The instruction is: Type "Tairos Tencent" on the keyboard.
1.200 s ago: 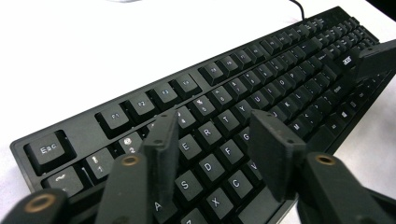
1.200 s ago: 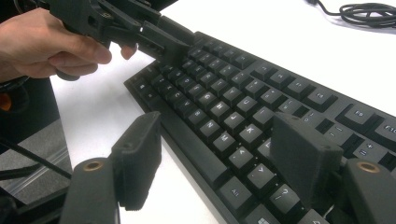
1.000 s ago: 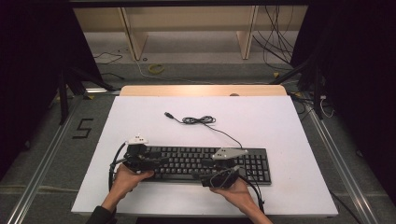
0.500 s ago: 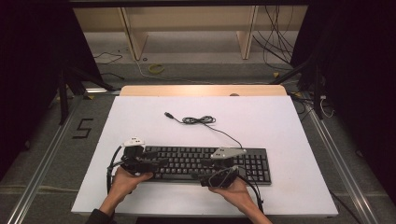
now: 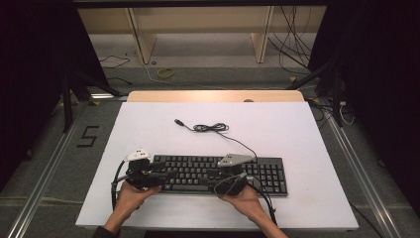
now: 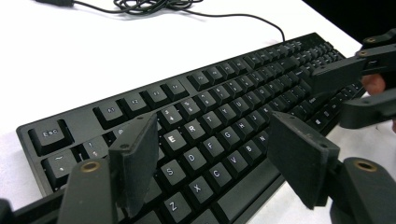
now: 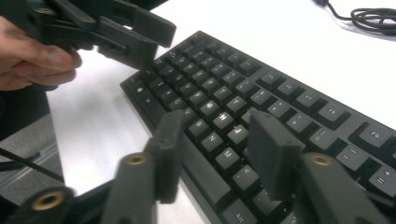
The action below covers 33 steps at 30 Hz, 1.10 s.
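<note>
While left gripper (image 6: 210, 172) fingers opened, right gripper's (image 7: 215, 154) closed.

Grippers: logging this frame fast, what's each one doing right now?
Left gripper: open above the keyboard, jaws just widened, holding nothing.
Right gripper: open over the keyboard, jaws just narrowed, holding nothing.

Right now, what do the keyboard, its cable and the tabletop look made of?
Keyboard: matte black plastic by the look, with moulded keycaps and white printed legends in the left gripper view. Cable: thin, black, likely rubber or PVC sheathed, since it lies in loose coils. Tabletop: flat matte white sheet with no glare, perhaps laminate or foam board; a pale wood-toned strip shows along its far edge.
</note>
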Tool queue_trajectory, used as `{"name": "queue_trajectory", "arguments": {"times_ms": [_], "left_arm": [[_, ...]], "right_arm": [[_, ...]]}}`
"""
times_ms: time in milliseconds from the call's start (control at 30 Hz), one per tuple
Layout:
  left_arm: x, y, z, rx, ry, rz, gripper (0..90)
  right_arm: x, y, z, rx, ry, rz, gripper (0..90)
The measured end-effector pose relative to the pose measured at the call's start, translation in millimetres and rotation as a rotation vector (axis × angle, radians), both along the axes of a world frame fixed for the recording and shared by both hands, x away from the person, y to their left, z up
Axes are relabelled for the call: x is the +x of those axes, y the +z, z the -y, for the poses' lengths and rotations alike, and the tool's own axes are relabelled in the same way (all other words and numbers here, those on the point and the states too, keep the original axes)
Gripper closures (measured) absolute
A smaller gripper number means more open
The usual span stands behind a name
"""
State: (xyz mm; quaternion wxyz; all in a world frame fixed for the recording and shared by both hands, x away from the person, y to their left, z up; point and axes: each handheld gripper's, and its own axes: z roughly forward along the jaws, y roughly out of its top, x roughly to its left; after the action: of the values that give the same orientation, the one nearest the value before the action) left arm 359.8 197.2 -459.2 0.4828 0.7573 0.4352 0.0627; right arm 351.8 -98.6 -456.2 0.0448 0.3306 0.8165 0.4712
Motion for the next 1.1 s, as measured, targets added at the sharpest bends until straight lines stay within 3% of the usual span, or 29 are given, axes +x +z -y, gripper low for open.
{"name": "queue_trajectory", "arguments": {"times_ms": [500,1100], "left_arm": [[-14.8,-1.3,-2.2,-0.018,-0.029,0.032,32.0],[-29.1,-2.8,-1.2,-0.032,-0.055,0.058,30.2]], "right_arm": [[9.0,-12.4,-24.3,-0.083,0.020,-0.020,90.0],[13.5,-23.9,-36.9,-0.134,0.028,-0.031,90.0]]}}
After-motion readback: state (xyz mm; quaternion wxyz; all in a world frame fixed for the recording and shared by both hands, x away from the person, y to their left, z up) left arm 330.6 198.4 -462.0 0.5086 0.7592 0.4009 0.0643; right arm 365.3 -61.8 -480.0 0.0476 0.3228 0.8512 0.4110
